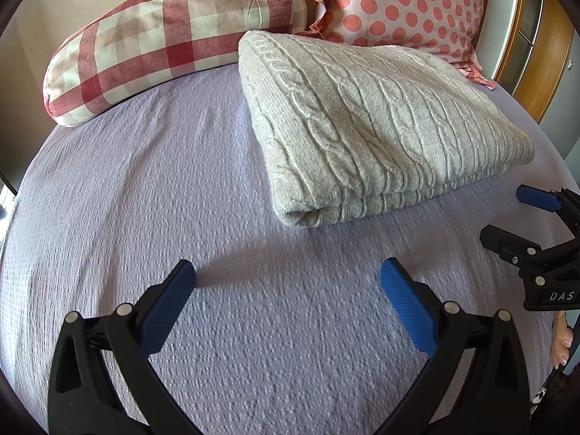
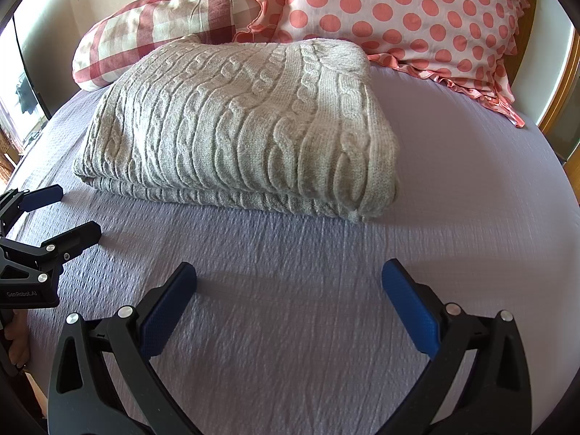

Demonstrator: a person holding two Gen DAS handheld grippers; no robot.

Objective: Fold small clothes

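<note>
A cream cable-knit sweater lies folded into a thick rectangle on the lilac bedspread; it also shows in the right wrist view. My left gripper is open and empty, just above the bedspread, short of the sweater's near edge. My right gripper is open and empty, also short of the sweater's near edge. The right gripper also shows at the right edge of the left wrist view, and the left gripper at the left edge of the right wrist view. Neither touches the sweater.
A red-and-cream checked bolster and a polka-dot pillow lie behind the sweater at the head of the bed. A wooden bed frame stands at the far right. The bedspread stretches right of the sweater.
</note>
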